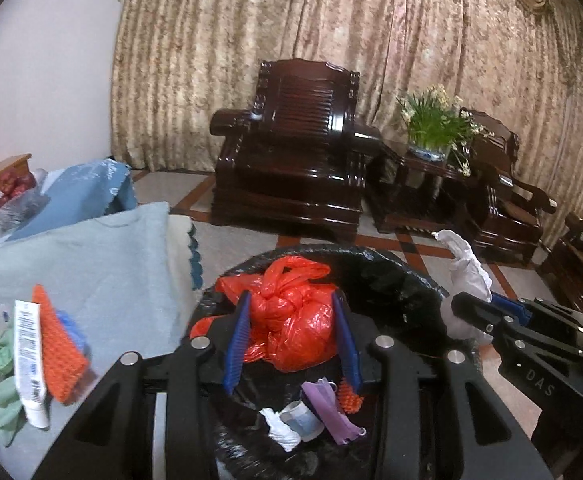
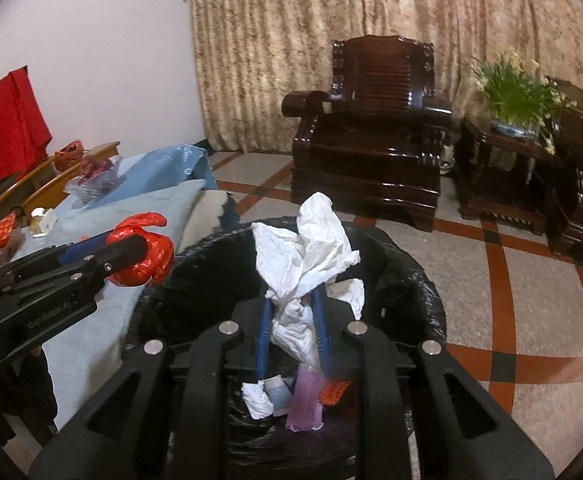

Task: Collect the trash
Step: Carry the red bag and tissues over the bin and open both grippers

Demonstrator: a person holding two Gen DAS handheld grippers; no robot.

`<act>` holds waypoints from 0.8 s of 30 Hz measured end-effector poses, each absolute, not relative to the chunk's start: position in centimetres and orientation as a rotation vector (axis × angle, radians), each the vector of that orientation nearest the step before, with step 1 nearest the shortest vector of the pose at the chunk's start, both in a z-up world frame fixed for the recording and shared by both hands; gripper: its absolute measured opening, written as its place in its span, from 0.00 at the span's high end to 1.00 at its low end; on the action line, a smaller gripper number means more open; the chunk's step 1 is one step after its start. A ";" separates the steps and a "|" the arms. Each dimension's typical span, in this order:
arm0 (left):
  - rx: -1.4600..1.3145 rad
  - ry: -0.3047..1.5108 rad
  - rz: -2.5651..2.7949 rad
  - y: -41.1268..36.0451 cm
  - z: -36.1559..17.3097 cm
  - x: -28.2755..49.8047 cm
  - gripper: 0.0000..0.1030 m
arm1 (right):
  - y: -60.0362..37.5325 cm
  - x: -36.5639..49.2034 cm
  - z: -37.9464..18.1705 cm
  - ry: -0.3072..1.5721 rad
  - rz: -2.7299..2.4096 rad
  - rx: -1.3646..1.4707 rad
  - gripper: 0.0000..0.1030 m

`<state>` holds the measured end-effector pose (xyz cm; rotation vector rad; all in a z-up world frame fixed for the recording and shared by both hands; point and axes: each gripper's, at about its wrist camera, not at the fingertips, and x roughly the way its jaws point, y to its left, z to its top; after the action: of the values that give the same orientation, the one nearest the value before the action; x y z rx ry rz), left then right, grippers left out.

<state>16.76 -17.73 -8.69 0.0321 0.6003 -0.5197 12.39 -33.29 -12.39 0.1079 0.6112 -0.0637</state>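
Note:
A bin lined with a black bag (image 1: 391,276) stands beside the table; its rim also shows in the right wrist view (image 2: 407,264). My left gripper (image 1: 291,300) is shut on a knotted red plastic bag (image 1: 295,320) and holds it over the bin; the bag also shows in the right wrist view (image 2: 143,252). My right gripper (image 2: 293,300) is shut on crumpled white paper (image 2: 307,256) above the bin; the paper also shows in the left wrist view (image 1: 467,268). Inside the bin lie a purple mask (image 2: 305,404), white tissue (image 2: 255,398) and an orange piece (image 2: 333,390).
A table under a light blue cloth (image 1: 91,264) is on the left, with a white tube (image 1: 29,360), an orange mesh piece (image 1: 59,352) and green wrappers (image 1: 5,408). Dark wooden armchairs (image 1: 291,160) and a potted plant (image 1: 435,124) stand by the curtain.

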 end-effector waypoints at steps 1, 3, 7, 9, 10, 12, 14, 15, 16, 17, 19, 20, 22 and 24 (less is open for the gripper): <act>0.032 0.607 -0.526 -18.0 -8.8 16.9 0.55 | -33.6 12.5 -12.8 0.619 -0.074 0.109 0.79; 0.030 0.621 -0.533 -18.3 -9.2 17.3 0.52 | -33.9 12.7 -13.1 0.631 -0.093 0.107 0.68; 0.033 0.627 -0.538 -18.3 -9.3 17.5 0.38 | -34.5 12.4 -13.7 0.632 -0.127 0.111 0.35; 0.033 0.626 -0.531 -17.8 -9.3 17.5 0.32 | -34.6 12.3 -13.7 0.627 -0.145 0.114 0.22; 0.031 0.625 -0.525 -17.7 -9.2 17.6 0.26 | -34.6 12.3 -13.7 0.624 -0.155 0.115 0.15; 0.022 0.623 -0.513 -17.1 -9.0 17.6 0.20 | -34.4 12.1 -13.7 0.614 -0.174 0.117 0.12; 0.019 0.620 -0.502 -16.4 -8.7 17.6 0.19 | -34.2 12.1 -13.7 0.618 -0.172 0.121 0.09; 0.019 0.619 -0.493 -16.2 -8.6 17.7 0.18 | -34.1 12.1 -13.7 0.616 -0.170 0.123 0.08; 0.018 0.615 -0.480 -15.6 -8.5 17.6 0.17 | -33.7 12.1 -13.6 0.615 -0.161 0.125 0.08; 0.016 0.612 -0.471 -15.2 -8.5 17.6 0.17 | -33.4 12.2 -13.6 0.616 -0.153 0.123 0.08; 0.009 0.606 -0.445 -13.8 -8.3 17.4 0.16 | -33.0 12.2 -13.5 0.613 -0.140 0.117 0.08; 0.008 0.604 -0.430 -13.1 -8.2 17.3 0.16 | -32.5 12.3 -13.4 0.611 -0.129 0.114 0.08; 0.003 0.595 -0.391 -11.4 -8.1 17.0 0.16 | -31.8 12.4 -13.2 0.607 -0.111 0.115 0.08; -0.005 0.590 -0.355 -9.7 -8.0 16.7 0.16 | -30.8 12.5 -13.0 0.601 -0.087 0.122 0.08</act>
<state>16.74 -9.71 -8.05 -0.0051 0.5904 -0.3546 12.55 -30.75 -12.96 0.1216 0.6007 -0.0869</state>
